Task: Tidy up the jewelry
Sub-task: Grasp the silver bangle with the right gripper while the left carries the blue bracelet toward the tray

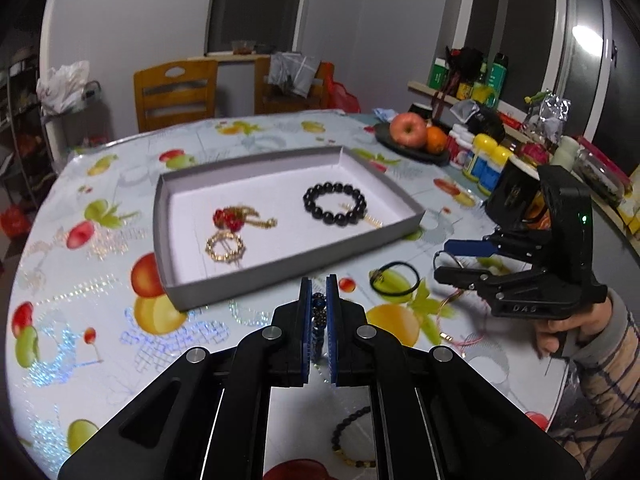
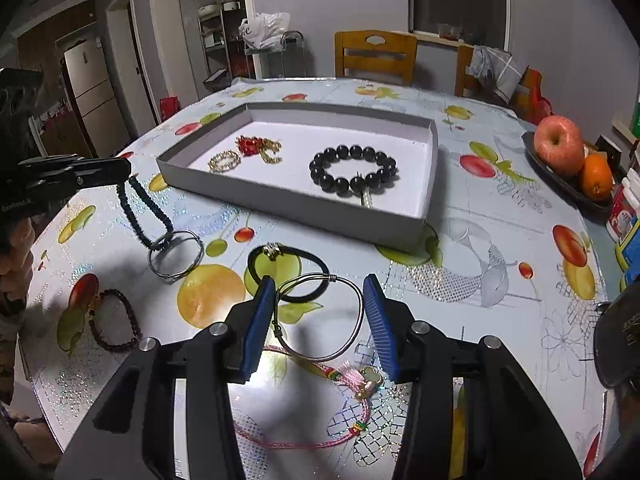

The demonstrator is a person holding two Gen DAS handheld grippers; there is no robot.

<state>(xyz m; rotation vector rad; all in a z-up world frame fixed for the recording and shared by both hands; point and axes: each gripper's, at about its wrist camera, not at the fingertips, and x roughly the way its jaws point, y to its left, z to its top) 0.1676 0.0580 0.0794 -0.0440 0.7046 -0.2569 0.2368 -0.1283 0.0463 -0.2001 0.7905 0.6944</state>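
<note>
A grey tray on the fruit-print table holds a black bead bracelet, a red and gold piece and a gold ring bracelet. My left gripper is shut on a dark beaded bracelet, which hangs down to a silver bangle. My right gripper is open around a silver wire bangle, low over the table.
A black hair tie, a pink cord necklace, a brown bead bracelet and another bead bracelet lie on the table. A fruit plate and bottles stand at the right.
</note>
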